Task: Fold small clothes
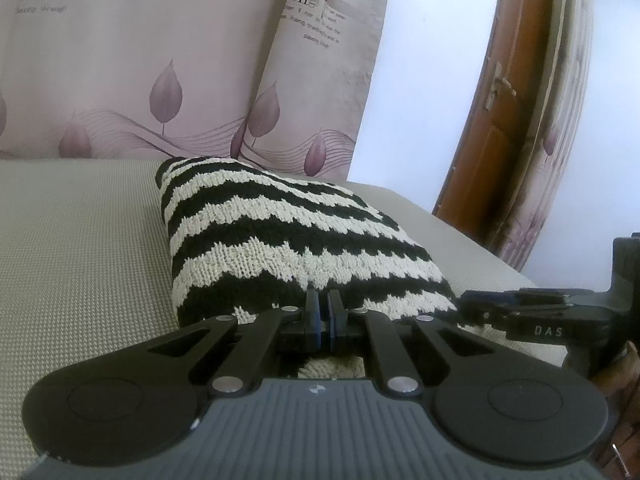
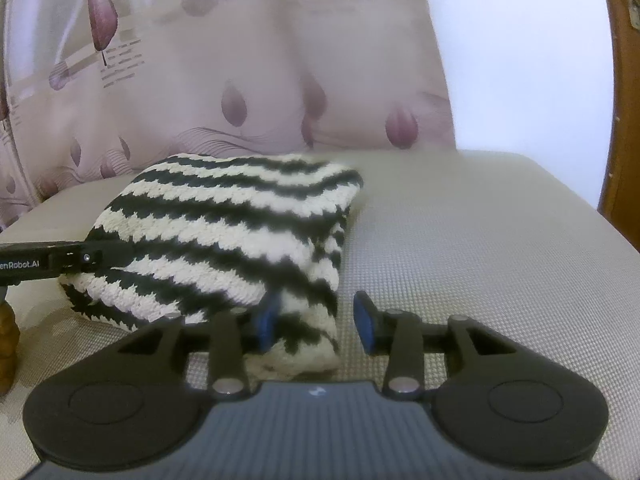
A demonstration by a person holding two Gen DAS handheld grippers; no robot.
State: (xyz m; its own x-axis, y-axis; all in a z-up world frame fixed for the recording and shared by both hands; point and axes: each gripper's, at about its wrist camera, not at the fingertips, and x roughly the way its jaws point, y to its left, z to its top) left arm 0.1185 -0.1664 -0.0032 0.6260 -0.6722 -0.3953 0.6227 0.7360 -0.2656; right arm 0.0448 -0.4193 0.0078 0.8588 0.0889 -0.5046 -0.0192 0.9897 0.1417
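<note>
The right tool [image 2: 316,320] stands open astride the near corner of the folded striped knit garment [image 2: 224,232]. The left tool [image 1: 324,312] is closed, tips at the near edge; a pinch cannot be confirmed. The garment lies on the grey cushion [image 2: 480,240], at 12 o'clock from both tools. The fold appears finished; next, withdraw.
</note>
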